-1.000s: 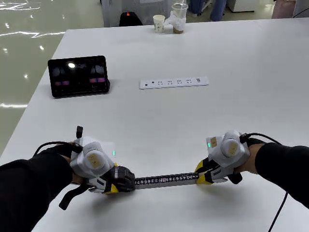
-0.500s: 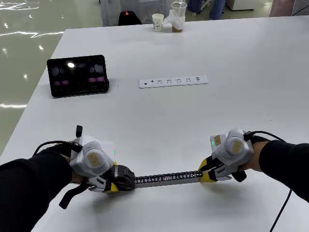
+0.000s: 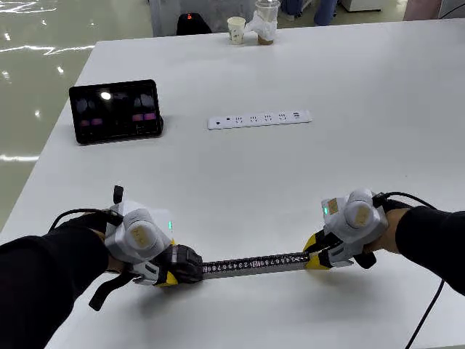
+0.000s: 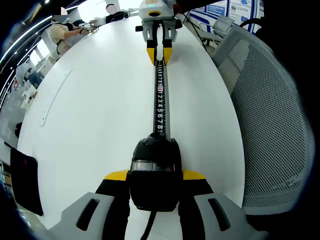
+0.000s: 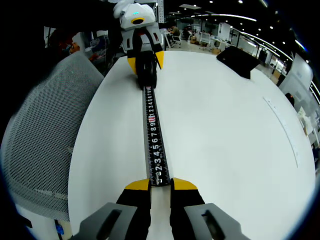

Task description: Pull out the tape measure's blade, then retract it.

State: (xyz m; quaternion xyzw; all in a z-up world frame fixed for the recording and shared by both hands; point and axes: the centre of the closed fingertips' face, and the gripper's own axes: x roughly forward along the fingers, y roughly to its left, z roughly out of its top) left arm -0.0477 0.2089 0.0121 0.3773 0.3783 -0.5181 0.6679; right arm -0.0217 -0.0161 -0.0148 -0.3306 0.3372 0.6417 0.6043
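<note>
A black tape measure case (image 3: 185, 264) lies on the white table near its front edge, with my left gripper (image 3: 168, 270) shut on it; the case (image 4: 154, 167) sits between the yellow-tipped jaws in the left gripper view. Its dark numbered blade (image 3: 254, 263) runs flat along the table to the right. My right gripper (image 3: 314, 258) is shut on the blade's end, seen close in the right gripper view (image 5: 159, 182). The blade (image 5: 152, 135) stretches away to the case (image 5: 146, 70) and the left gripper. In the left gripper view the blade (image 4: 160, 97) reaches the right gripper (image 4: 160, 52).
A white power strip (image 3: 259, 118) lies mid-table and a dark tablet (image 3: 115, 110) stands to the left. Cups (image 3: 237, 30) sit at the far edge. A mesh chair back (image 4: 270, 110) is close to the table's near edge. Cables trail from both grippers.
My right gripper has moved to the right with the blade's end, so more of the blade is drawn out. The left gripper and the case have stayed put.
</note>
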